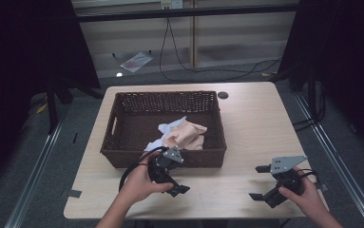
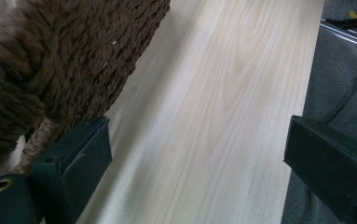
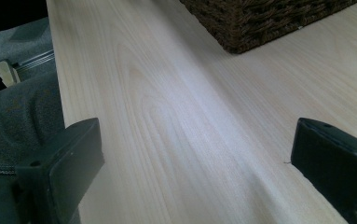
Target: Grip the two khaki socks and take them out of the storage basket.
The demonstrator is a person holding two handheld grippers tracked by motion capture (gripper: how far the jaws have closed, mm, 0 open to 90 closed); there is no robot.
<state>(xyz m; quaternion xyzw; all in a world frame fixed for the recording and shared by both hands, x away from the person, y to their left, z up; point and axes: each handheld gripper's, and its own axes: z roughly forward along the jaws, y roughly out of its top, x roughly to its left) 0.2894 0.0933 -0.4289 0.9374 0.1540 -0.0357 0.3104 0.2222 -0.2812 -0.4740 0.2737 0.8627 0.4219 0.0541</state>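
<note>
Judging from how things lie, the work has hardly begun: the crumpled peach and white cloths (image 1: 183, 134) sit bunched inside the dark brown woven wicker basket (image 1: 122, 156), towards its near side, untouched. The left hand-held gripper (image 1: 172, 183) hovers just in front of the basket's near wall, jaws spread wide with nothing between them. The right hand-held gripper (image 1: 261, 183) hangs well apart near the right edge, likewise released and empty. The cloths look soft and limp; the basket coarse, rope-like; the pale wood-grain tabletop (image 1: 251, 123) smooth and matte.
</note>
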